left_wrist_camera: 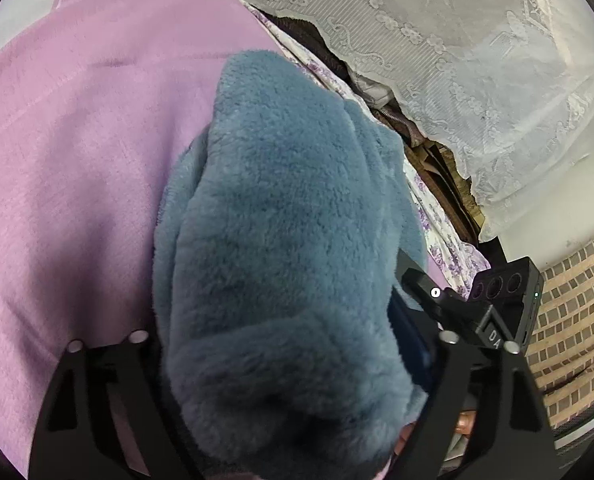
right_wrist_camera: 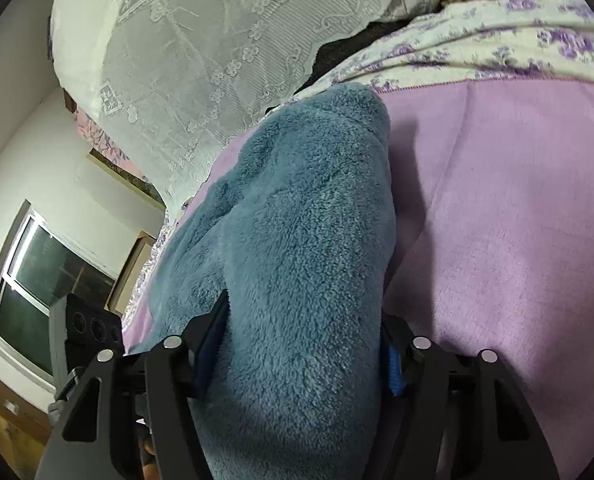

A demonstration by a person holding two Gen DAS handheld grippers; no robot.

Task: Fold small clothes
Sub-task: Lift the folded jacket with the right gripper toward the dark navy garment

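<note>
Left gripper (left_wrist_camera: 293,360): jaws narrowed around a thick roll of the blue fleece garment (left_wrist_camera: 281,208); pad contact hidden by pile.
Right gripper (right_wrist_camera: 301,360): blue pads pressing into the same fleece.
Garment: bunched, lying on the pink blanket (left_wrist_camera: 77,140) of the bed.
Risk: plush bulk slipping free when lifted, since only outer layers are pinched.
Risk: uneven pull skewing the fold.

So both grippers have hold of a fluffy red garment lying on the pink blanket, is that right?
Not quite: the garment is blue, not red, as the left wrist view shows. The rest stands: it lies on the pink blanket, and both the left gripper and the right gripper have it between their jaws.
</note>
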